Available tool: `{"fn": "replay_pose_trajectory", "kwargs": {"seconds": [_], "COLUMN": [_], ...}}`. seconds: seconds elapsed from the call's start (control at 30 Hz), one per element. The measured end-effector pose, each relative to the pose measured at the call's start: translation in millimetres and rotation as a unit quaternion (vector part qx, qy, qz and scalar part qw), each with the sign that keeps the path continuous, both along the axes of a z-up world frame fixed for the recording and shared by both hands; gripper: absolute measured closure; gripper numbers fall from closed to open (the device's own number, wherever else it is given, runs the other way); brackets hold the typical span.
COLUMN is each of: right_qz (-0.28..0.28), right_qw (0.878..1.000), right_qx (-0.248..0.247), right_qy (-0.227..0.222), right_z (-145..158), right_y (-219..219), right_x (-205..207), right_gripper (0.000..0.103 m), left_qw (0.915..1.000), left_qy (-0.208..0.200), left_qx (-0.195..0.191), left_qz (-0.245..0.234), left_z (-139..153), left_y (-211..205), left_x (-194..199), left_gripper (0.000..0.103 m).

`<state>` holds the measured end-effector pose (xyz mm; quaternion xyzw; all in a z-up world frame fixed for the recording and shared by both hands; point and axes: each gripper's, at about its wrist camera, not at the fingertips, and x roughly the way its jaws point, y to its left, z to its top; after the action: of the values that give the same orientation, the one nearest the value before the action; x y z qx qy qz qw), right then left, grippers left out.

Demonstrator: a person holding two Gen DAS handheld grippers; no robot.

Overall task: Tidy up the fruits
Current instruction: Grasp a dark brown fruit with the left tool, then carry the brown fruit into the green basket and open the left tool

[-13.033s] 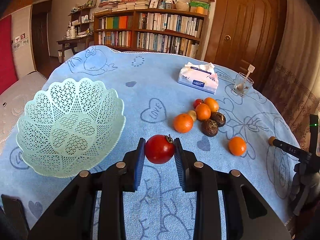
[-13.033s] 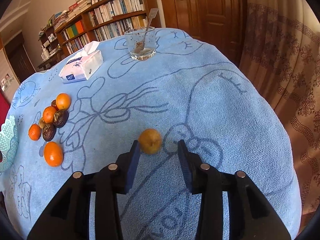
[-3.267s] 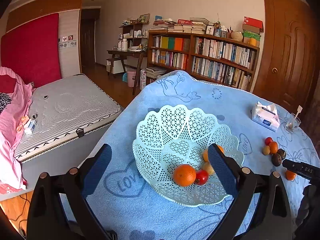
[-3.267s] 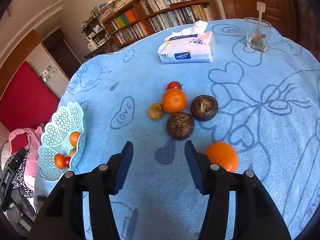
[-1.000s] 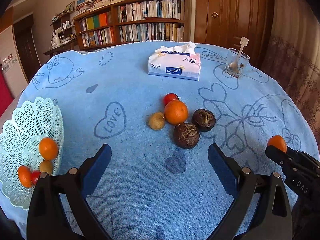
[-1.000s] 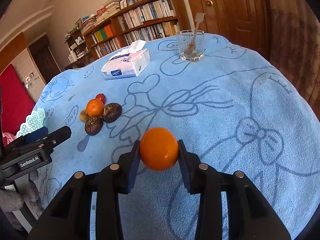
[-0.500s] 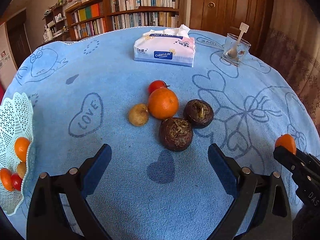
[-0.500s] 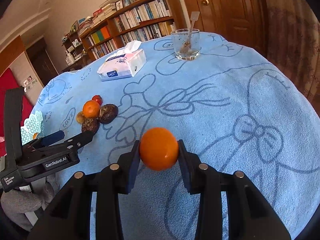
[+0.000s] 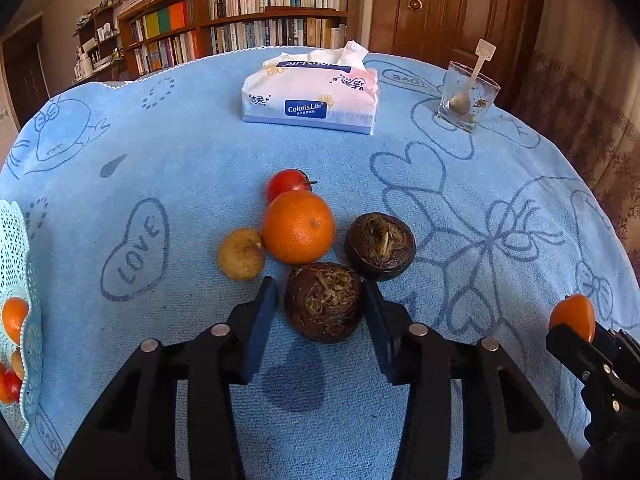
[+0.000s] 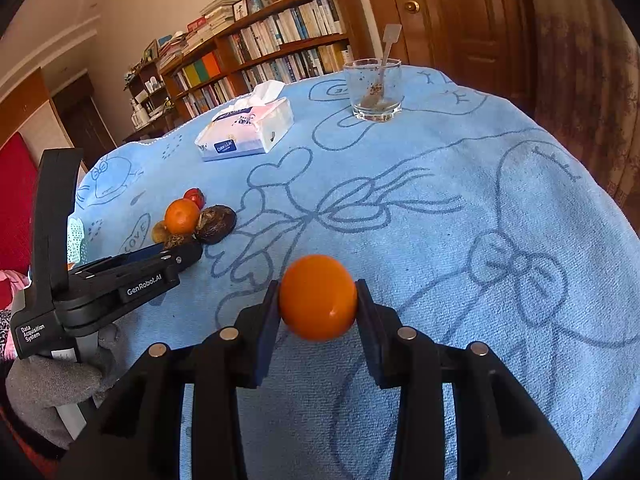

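Basket (image 9: 24, 280) cut off by left frame edge.

A tissue pack (image 9: 310, 96) lies behind the fruit cluster (image 9: 316, 240), a glass (image 9: 467, 98) to its right.

A lived-in home room is showing here: packed wooden bookshelves (image 9: 256, 8) are lining the far wall, a panelled wooden door (image 9: 456, 4) is standing right, and a cartoon-printed blue cloth (image 9: 180, 160) is covering the bench.

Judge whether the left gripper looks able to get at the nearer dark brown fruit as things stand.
Probably yes: the left gripper is open with its fingers either side of the nearer dark brown fruit, nothing between them.
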<state>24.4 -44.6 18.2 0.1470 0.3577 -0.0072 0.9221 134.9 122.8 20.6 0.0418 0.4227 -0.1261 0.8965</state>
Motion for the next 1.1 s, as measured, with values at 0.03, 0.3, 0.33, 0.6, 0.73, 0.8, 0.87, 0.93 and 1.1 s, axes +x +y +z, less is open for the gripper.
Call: {"fn": "replay_pose_trajectory", "kwargs": {"seconds": [0.03, 0.3, 0.33, 0.6, 0.73, 0.8, 0.87, 0.93, 1.1], "right_qz": [0.0, -0.001, -0.002, -0.005, -0.009, -0.01, -0.013, -0.015, -0.018], "right_qw": [1.0, 1.0, 1.0, 1.0, 1.0, 1.0, 1.0, 1.0, 1.0], "right_qx": [-0.001, -0.008, -0.008, -0.013, -0.009, -0.009, -0.01, -0.011, -0.011], "right_qy": [0.0, -0.005, -0.005, -0.008, -0.006, -0.006, -0.007, -0.009, -0.015], "right_z": [0, 1, 1, 2, 1, 1, 1, 2, 3], "right_y": [0, 2, 2, 2, 1, 0, 0, 0, -1], "right_x": [0, 1, 1, 0, 1, 0, 0, -1, -4], "right_gripper": [0.066, 0.066, 0.066, 0.066, 0.066, 0.066, 0.066, 0.066, 0.066], "left_qw": [1.0, 0.9997, 0.9997, 0.9987, 0.9978, 0.9971, 0.9963, 0.9954, 0.9923], "left_qy": [-0.002, -0.019, -0.022, -0.046, -0.058, -0.064, -0.07, -0.077, -0.096], "left_qx": [0.001, -0.012, -0.013, -0.016, -0.01, -0.012, -0.014, -0.014, -0.014], "left_qz": [0.0, -0.001, -0.002, 0.015, 0.031, 0.039, 0.047, 0.056, 0.077], "left_z": [1, 7, 9, 24, 32, 37, 42, 48, 63], "left_y": [-1, 1, 1, 15, 28, 35, 43, 51, 71], "left_x": [-2, -24, -27, -47, -57, -62, -68, -74, -92], "left_gripper": [0.063, 0.063, 0.063, 0.063, 0.063, 0.063, 0.063, 0.063, 0.063]}}
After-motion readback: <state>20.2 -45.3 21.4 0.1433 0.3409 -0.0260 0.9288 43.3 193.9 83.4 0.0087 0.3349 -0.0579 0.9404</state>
